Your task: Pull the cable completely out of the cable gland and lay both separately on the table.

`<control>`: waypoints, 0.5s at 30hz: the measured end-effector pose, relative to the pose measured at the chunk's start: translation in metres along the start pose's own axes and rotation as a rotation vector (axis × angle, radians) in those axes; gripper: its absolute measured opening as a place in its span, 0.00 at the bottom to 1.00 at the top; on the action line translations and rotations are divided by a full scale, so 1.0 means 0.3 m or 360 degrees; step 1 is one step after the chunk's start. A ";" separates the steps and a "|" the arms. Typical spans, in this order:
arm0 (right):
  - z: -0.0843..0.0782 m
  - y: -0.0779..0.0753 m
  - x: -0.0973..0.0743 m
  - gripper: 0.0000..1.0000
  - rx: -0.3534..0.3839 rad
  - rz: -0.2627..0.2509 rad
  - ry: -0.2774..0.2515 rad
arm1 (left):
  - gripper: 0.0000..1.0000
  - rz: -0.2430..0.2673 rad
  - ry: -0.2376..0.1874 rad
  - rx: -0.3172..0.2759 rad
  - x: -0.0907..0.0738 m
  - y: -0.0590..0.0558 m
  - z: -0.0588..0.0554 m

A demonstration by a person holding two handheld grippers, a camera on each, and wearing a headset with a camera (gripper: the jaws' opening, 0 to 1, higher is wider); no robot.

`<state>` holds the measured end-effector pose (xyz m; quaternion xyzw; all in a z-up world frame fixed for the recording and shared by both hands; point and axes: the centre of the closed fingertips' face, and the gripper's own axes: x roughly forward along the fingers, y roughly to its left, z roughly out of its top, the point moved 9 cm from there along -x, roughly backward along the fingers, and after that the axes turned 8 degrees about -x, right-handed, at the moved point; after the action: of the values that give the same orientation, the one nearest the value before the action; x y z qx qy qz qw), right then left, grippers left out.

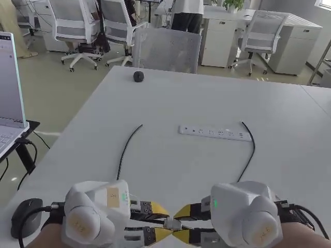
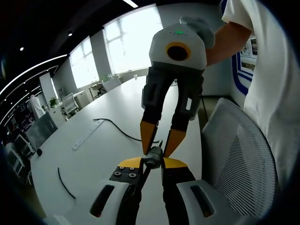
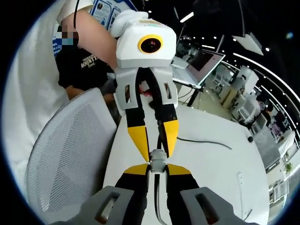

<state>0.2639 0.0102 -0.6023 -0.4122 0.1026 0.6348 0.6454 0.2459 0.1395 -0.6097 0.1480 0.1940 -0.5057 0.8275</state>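
cable gland (image 1: 171, 223) mostly hidden between the jaws; laptop (image 1: 8, 93) cut off at left edge

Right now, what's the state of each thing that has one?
Cable gland: gripped between both grippers, cable not yet pulled out.
Cable: threaded in the cable gland, running down between the right jaws.
Left gripper: jaws shut on the cable gland.
Right gripper: jaws shut on the cable gland.
Laptop: open.
Power strip: flat on the table, nothing plugged in.

Small grey cable gland (image 1: 170, 223) with thin cable (image 2: 144, 176) threaded through it, held aloft.
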 end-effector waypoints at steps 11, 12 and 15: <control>0.003 -0.020 -0.018 0.08 -0.0232 -0.0244 0.0063 | 0.15 0.0049 -0.0167 -0.0388 -0.014 0.050 0.025; 0.007 -0.024 -0.021 0.08 -0.0244 -0.0269 0.0053 | 0.14 0.0050 -0.0181 -0.0411 -0.016 0.054 0.026; 0.013 -0.024 -0.021 0.08 -0.0337 -0.0316 0.0081 | 0.14 0.0043 -0.0191 -0.0413 -0.019 0.061 0.034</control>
<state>0.2678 0.0093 -0.5928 -0.5021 0.0100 0.5645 0.6551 0.2616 0.1476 -0.5972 0.0116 0.2058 -0.4731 0.8565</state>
